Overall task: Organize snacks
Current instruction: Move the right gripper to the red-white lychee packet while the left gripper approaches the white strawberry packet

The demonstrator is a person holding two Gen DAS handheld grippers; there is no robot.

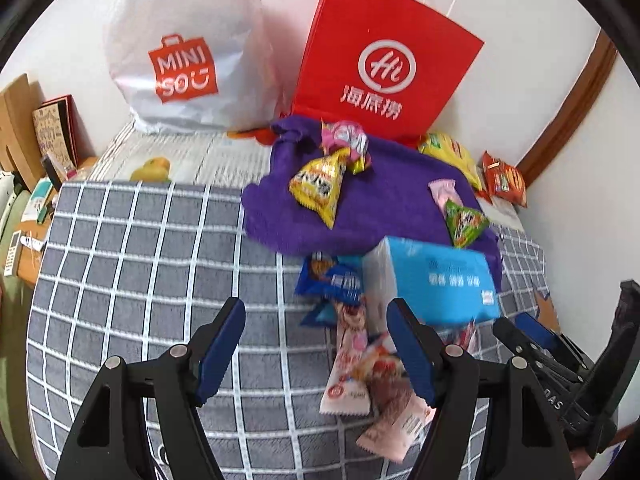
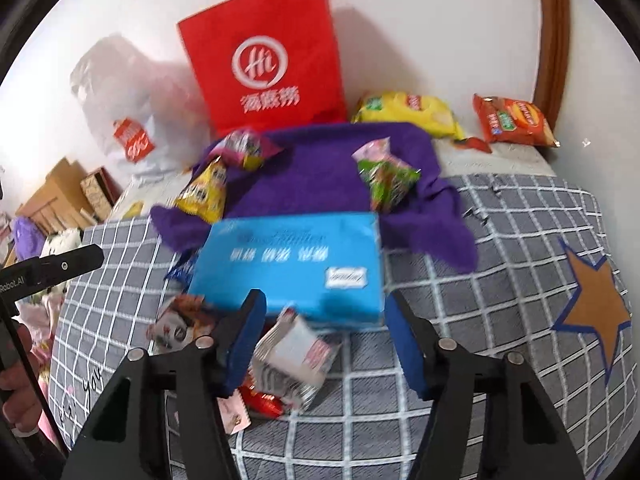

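Observation:
A blue box (image 1: 440, 280) (image 2: 292, 264) lies on the grey checked blanket (image 1: 140, 260), at the near edge of a purple towel (image 1: 380, 200) (image 2: 320, 168). Small snack packets lie around it: a yellow one (image 1: 320, 186) (image 2: 204, 192), a green one (image 1: 464, 220) (image 2: 386, 180), a pink-white one (image 1: 350, 364), a silver one (image 2: 292, 360). My left gripper (image 1: 316, 344) is open and empty, just left of the box. My right gripper (image 2: 324, 344) (image 1: 520, 332) is open around the box's near edge, over the silver packet.
A red paper bag (image 1: 380, 60) (image 2: 268, 60) and a white Miniso bag (image 1: 180, 52) stand against the wall. Yellow (image 2: 408, 112) and orange (image 2: 512, 120) chip bags lie at the back right. Boxes and clutter (image 1: 32, 152) sit on the left.

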